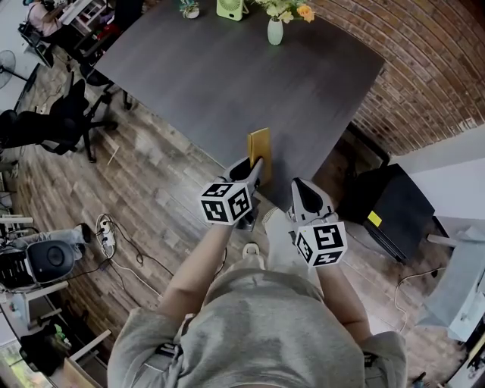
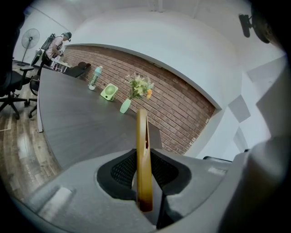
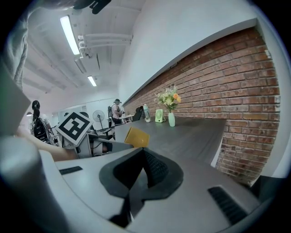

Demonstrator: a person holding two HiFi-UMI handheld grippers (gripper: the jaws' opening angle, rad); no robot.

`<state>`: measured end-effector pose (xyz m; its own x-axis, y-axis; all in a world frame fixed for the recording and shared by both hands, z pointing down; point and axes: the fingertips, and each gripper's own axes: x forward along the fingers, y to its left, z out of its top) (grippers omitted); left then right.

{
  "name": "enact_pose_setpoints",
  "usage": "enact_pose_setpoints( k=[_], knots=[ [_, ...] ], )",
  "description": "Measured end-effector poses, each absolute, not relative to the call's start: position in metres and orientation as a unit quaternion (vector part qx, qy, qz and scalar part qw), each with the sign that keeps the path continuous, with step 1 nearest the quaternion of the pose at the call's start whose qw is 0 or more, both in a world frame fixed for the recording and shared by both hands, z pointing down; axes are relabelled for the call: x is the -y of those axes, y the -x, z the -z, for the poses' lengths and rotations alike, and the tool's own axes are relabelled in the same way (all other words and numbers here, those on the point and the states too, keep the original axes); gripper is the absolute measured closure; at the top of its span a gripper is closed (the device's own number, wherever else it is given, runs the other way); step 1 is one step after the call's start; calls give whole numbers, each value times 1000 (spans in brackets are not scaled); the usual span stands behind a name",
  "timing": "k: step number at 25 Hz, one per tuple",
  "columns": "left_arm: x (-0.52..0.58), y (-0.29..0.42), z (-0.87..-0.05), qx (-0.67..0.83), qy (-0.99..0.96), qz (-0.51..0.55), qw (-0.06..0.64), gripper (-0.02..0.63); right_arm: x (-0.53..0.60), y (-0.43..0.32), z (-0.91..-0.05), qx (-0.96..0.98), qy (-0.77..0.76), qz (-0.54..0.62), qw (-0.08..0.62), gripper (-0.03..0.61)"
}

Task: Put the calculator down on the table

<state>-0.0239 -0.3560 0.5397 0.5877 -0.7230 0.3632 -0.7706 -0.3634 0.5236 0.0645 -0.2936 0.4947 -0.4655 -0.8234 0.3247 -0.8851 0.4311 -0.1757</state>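
Nearest the head camera: the person's torso (image 1: pixel 258 333) in a grey shirt, bottom centre of the frame, with both forearms reaching up-frame toward the near corner of the dark surface (image 1: pixel 227 76). Left gripper (image 1: pixel 254 170): jaws pinching the yellow calculator (image 1: pixel 260 148). The left gripper view shows the calculator standing on edge between the black pads, thin side to the camera, both pads pressed against its faces. The calculator sits at frame centre in the head view, over the near edge of the surface. It appears held above the surface, not resting on it, though the gap cannot be judged. Right gripper (image 1: pixel 303 189): just right of the left one, short of the edge, over the wooden floor (image 1: pixel 151 189). Its jaws are pressed together with nothing between them. A vase of flowers (image 1: pixel 275 30) and a small green fan (image 1: pixel 231 7) stand at the far edge, top of frame, well apart from the calculator. The stretch of surface ahead of the calculator is bare. Status: carry to the surface is about done and placement not yet made. Remaining, by my estimate: lower the calculator, tip it flat onto the bare area, spread the left jaws and back off.
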Motion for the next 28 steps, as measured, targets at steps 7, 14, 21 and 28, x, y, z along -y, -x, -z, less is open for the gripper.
enact_pose_setpoints(
  k=[7,14,21,28],
  knots=[
    [368,14,-555,453,-820,-54,346,525,300,-70,-502,840,-507,-166,99,577],
    [374,7,-568,453,-818,-72,348,525,304,-73,-505,840,-507,-167,100,577],
    [380,2,-572,452,-818,-76,349,525,303,-75,-507,839,-507,-169,100,577],
    [386,2,-576,450,-811,-75,366,524,302,-74,-508,839,-507,-170,101,577]
  ],
)
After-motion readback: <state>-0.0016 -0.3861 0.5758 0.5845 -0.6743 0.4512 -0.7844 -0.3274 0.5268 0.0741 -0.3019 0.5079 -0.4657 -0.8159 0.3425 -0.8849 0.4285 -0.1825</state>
